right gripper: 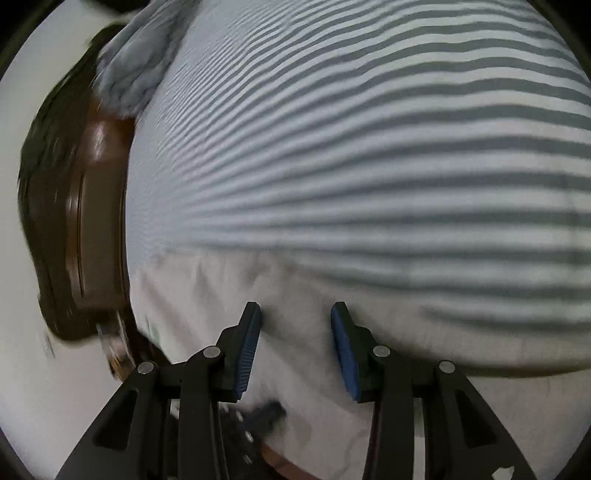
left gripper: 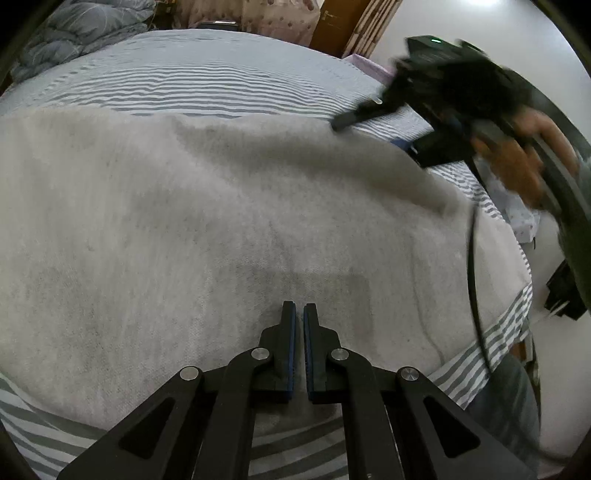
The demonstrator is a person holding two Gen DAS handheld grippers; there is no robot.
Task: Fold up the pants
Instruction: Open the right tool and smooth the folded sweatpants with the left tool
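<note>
Light grey pants lie spread flat across the striped bed, filling most of the left wrist view. My left gripper hovers just above the near part of the pants, its jaws nearly closed and holding nothing. My right gripper shows blurred at the upper right, over the far right edge of the pants. In the right wrist view the right gripper is open and empty above the pale fabric of the pants, near their edge.
A grey-blue quilt is bunched at the bed's far left corner. A brown wooden bed frame runs along the left in the right wrist view. A black cable hangs at the right, and a wooden door stands beyond the bed.
</note>
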